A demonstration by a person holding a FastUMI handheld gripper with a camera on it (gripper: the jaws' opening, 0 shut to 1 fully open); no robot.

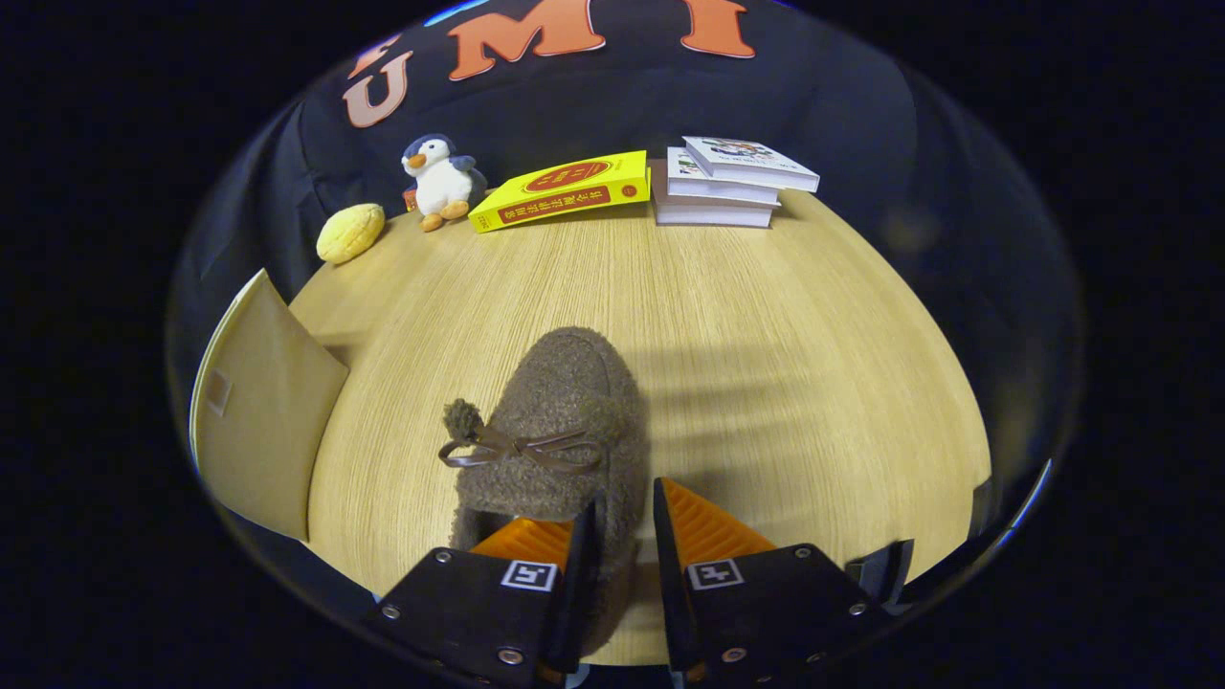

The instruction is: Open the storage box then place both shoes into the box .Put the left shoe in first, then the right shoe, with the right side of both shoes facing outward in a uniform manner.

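Note:
A brown fluffy shoe (560, 402) with a thin bow and a pompom lies toe away from me on the wooden table (766, 316). My gripper (624, 522) is at its heel end. One finger sits inside the shoe's opening and the other outside its right wall, with the wall pinched between them. The gripper is shut on the shoe. A tan flap of the storage box (263, 402) stands at the table's edge, left of the shoe. I cannot tell whether the shoe rests on the table or hangs just above it.
Along the table's far edge stand a yellow bun-like toy (350, 233), a plush penguin (438, 180), a yellow book (563, 189) and a stack of white books (729, 182). Bare wood lies right of the shoe and beyond it.

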